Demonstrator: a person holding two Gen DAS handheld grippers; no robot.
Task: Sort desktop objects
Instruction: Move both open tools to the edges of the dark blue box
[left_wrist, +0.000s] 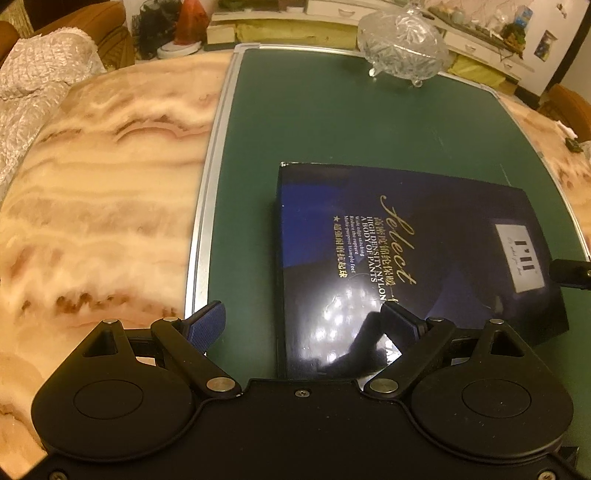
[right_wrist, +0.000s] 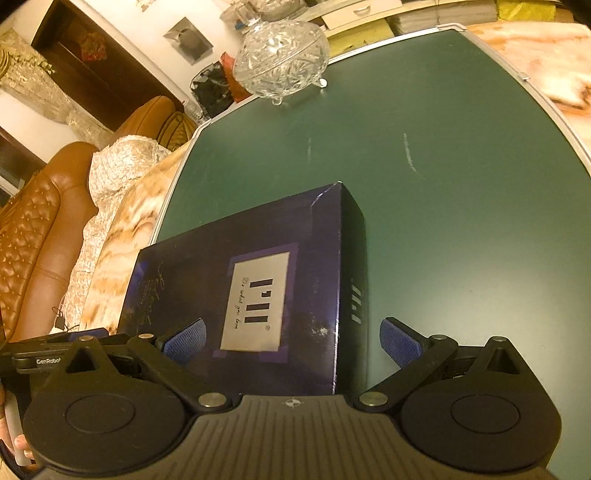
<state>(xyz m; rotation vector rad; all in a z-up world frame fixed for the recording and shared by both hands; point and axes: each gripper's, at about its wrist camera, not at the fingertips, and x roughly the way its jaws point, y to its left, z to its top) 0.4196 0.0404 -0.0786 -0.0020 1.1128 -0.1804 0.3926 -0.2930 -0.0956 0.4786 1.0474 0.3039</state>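
A flat dark blue box (left_wrist: 406, 258) with gold lettering and a white label lies on the green board (left_wrist: 314, 122). My left gripper (left_wrist: 304, 325) is open and straddles the box's near left edge. Its left finger is over the board and its right finger over the glossy lid. In the right wrist view the same box (right_wrist: 258, 288) sits close below my right gripper (right_wrist: 295, 341), which is open across the box's right edge. One blue pad (right_wrist: 188, 339) hangs over the lid and the other over the board. Neither gripper's pads press on the box.
A lidded cut-glass bowl (left_wrist: 402, 48) stands at the far end of the board (right_wrist: 443, 147), also seen as the bowl (right_wrist: 280, 55). The board has a metal frame (left_wrist: 207, 192) and rests on a marble table (left_wrist: 92, 184). A brown sofa (right_wrist: 44, 229) with a lace cover stands beside the table.
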